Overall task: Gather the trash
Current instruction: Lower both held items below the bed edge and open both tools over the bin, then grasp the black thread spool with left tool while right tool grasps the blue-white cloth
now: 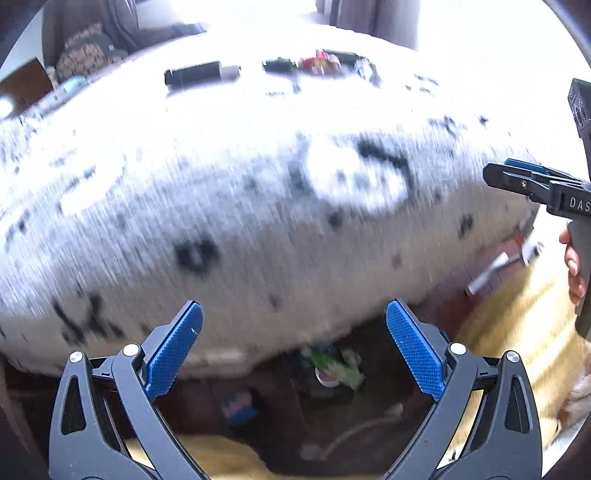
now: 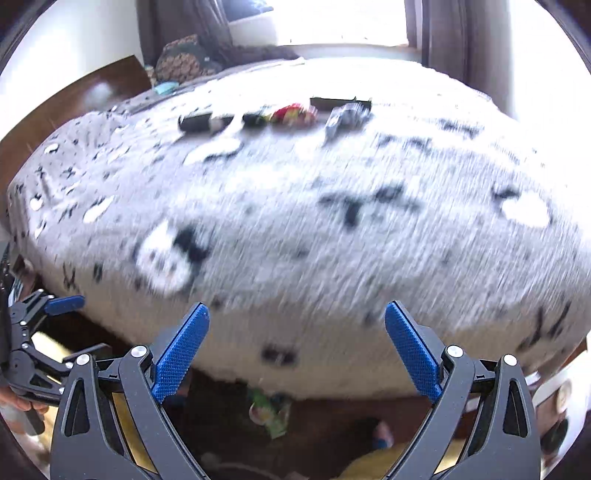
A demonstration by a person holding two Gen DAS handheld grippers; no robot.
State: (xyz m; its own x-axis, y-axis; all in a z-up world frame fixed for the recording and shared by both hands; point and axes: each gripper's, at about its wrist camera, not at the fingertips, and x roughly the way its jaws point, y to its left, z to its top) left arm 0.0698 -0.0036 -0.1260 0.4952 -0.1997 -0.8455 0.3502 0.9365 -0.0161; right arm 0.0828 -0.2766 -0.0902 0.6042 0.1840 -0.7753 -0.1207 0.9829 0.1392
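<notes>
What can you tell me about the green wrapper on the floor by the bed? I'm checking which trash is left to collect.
The green wrapper is a crumpled, glossy-looking packet, bright green with white and pinkish print, blurred by camera motion. It lies loose on the dark floor just below the bed's edge, also seen from the right wrist view. Nothing grips it: both grippers hang open above it, with nothing between their pads.

You're standing in a bedroom of a home: a wide bed [image 2: 295, 229] under a grey fleecy cover printed with black and white figures fills both views, with a dark wooden bed frame [image 2: 85, 96] at its left side. Behind it you have long curtains [image 2: 458, 33] beside a bright window [image 2: 340, 22], a patterned cushion [image 2: 184, 59] by the wall, and a yellow rug [image 1: 517, 310] on the dark floor.
</notes>
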